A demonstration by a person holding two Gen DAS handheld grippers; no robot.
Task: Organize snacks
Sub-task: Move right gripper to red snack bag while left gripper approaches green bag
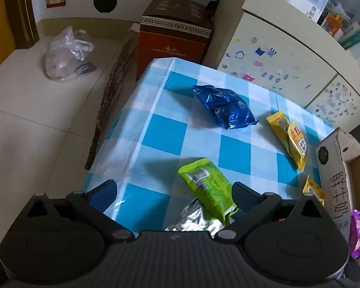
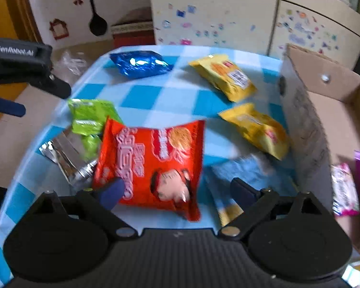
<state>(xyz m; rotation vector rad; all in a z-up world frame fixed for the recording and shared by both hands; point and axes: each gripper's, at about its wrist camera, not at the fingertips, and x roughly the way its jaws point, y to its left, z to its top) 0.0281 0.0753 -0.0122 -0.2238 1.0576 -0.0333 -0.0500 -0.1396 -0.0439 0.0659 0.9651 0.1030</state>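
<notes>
snack packets lay scattered on a blue-checked table [image 1: 156, 129] beside a sticker-covered cabinet [image 1: 276, 72].
both the left gripper [image 1: 174, 188] and right gripper [image 2: 177, 189] stood wide open, holding nothing; the red packet [image 2: 153, 165] lay between the right's fingers, near the cardboard box [image 2: 324, 110].

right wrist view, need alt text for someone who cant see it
The right gripper hangs open over a red snack bag on a blue checked tablecloth. Green, silver, blue and two yellow packets lie around it, and a cardboard box holding pink packets stands to the right.
</notes>
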